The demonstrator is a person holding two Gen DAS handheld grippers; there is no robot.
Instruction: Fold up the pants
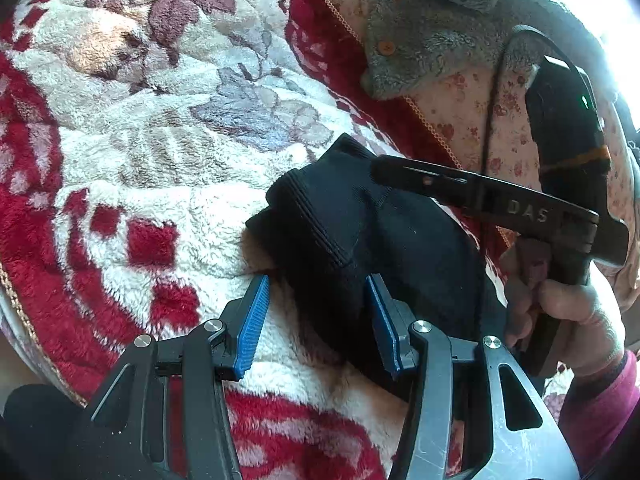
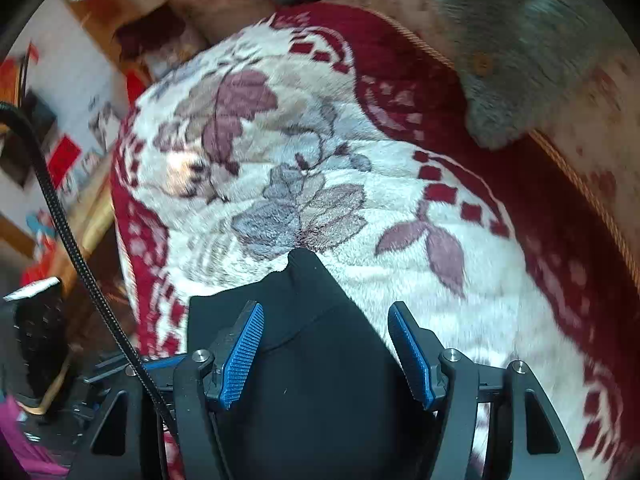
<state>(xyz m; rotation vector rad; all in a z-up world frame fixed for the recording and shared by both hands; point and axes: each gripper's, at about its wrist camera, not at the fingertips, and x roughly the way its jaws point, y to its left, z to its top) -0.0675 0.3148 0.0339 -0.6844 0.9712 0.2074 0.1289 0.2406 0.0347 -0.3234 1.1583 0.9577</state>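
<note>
Pants (image 1: 360, 232) bunched near bed (image 1: 168, 160) edge, between spread fingers of both left gripper (image 1: 316, 320) and right gripper (image 2: 326, 354); ungrasped, liable to slide or unfold.

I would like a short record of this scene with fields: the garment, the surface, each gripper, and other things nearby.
garment: black pants, bunched, lying on the blanket
surface: red and white floral fleece blanket
left gripper: open, jaws either side of the pants fabric
right gripper: open, pants fabric between the jaws
nearby: grey fleece jacket with orange buttons, beyond the blanket's edge
</note>
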